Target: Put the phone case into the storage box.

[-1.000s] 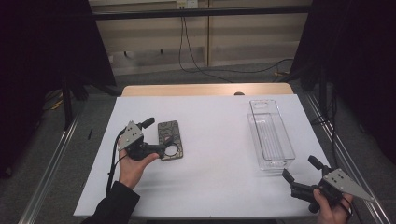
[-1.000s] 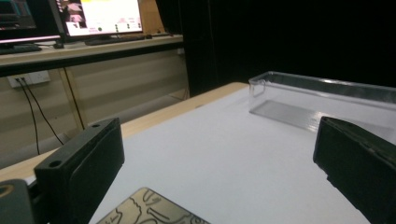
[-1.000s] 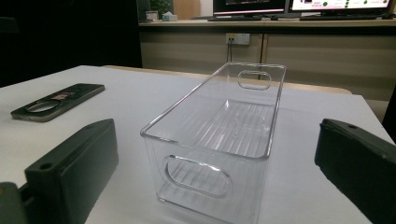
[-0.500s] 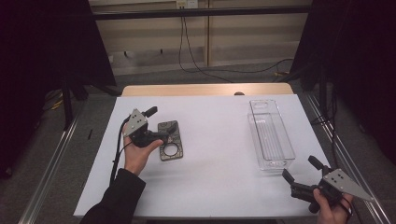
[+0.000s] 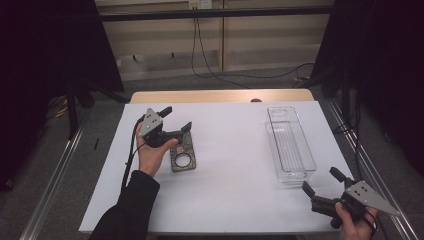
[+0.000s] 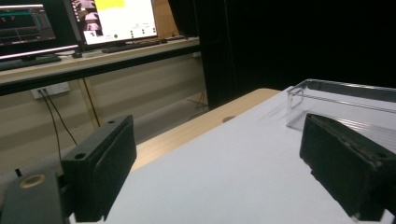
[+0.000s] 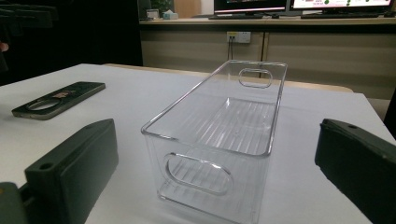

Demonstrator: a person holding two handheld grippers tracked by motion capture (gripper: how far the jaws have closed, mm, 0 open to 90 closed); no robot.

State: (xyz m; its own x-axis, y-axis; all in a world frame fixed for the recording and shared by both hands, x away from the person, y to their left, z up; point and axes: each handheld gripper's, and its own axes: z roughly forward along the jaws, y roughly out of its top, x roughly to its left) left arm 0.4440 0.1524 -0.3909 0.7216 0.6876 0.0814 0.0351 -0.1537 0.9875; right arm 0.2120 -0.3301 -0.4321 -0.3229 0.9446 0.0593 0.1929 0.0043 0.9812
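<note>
No text is legible anywhere; writing on the monitors [image 6: 112,21] is too blurred to read.

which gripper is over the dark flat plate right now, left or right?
The left gripper: it hangs above the far end of the dark flat plate, jaws open. The right gripper sits at the table's near right corner, just short of the clear bin.

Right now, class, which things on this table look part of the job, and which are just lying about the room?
Likely in the job:
dark flat rectangular case with a round hole
clear plastic rectangular bin
left tool, open
right tool, open

Just around:
computer monitors
black wall cables
</note>
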